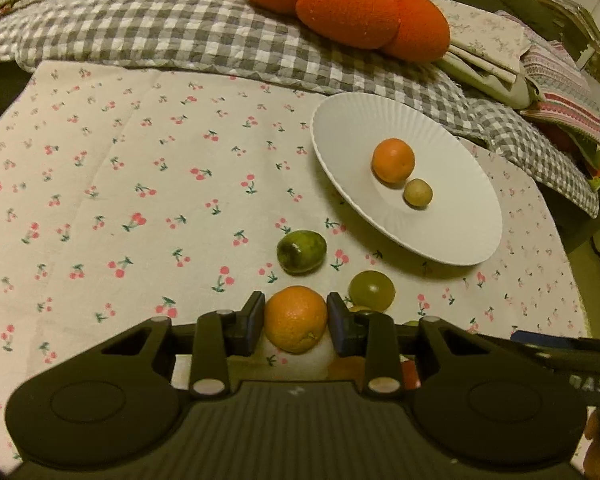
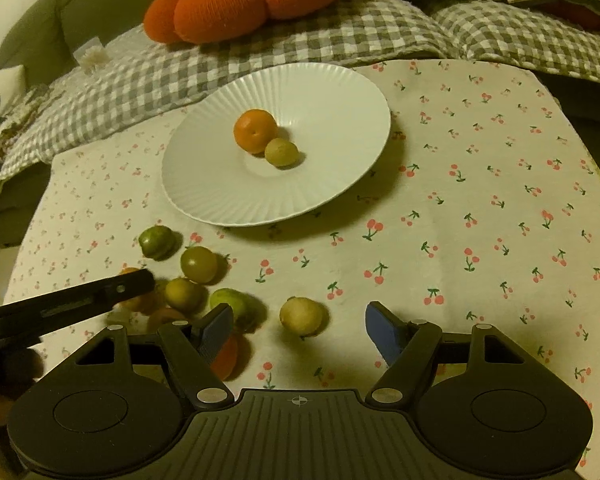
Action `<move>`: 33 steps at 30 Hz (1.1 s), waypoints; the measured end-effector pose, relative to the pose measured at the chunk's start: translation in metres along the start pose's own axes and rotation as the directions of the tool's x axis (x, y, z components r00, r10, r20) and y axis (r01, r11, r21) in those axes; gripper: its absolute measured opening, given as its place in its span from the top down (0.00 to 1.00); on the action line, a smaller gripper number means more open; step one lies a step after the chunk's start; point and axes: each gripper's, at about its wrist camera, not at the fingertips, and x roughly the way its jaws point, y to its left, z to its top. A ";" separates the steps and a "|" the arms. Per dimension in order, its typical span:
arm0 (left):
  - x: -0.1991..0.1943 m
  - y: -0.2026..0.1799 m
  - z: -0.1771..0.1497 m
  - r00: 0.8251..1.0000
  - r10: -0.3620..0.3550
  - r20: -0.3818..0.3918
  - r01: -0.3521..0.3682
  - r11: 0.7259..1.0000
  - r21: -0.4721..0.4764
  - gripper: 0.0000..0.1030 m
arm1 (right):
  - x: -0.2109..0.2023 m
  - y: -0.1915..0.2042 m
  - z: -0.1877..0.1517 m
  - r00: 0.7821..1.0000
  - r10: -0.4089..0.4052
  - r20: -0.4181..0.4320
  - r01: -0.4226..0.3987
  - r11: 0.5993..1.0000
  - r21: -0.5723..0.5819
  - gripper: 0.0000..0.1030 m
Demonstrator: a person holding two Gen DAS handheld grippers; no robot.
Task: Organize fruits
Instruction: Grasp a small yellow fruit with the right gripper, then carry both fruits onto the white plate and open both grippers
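Observation:
My left gripper (image 1: 296, 316) is shut on an orange (image 1: 296, 318) just above the cherry-print cloth. A white plate (image 1: 452, 236) beyond it to the right holds an orange (image 1: 393, 160) and a small yellow-green fruit (image 1: 418, 193). Two green fruits (image 1: 301, 251) (image 1: 371, 290) lie just ahead of the left gripper. My right gripper (image 2: 300, 330) is open, with a pale yellow fruit (image 2: 302, 316) on the cloth between its fingers. Several green and orange fruits (image 2: 198, 264) cluster to its left. The plate (image 2: 220, 200) also shows there, as does the left gripper's finger (image 2: 80, 304).
A grey checked blanket (image 1: 180, 28) and a big orange plush cushion (image 1: 340, 4) lie behind the cloth. Folded fabrics (image 1: 556, 80) are stacked at the back right. The cloth's edge drops off at the right (image 2: 592, 184).

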 end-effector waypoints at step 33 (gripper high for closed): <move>-0.030 -0.004 0.024 0.991 -0.072 0.116 0.071 0.997 0.013 0.69 | -0.009 -0.008 0.028 0.997 0.001 0.072 -0.007 0.997 0.077 0.75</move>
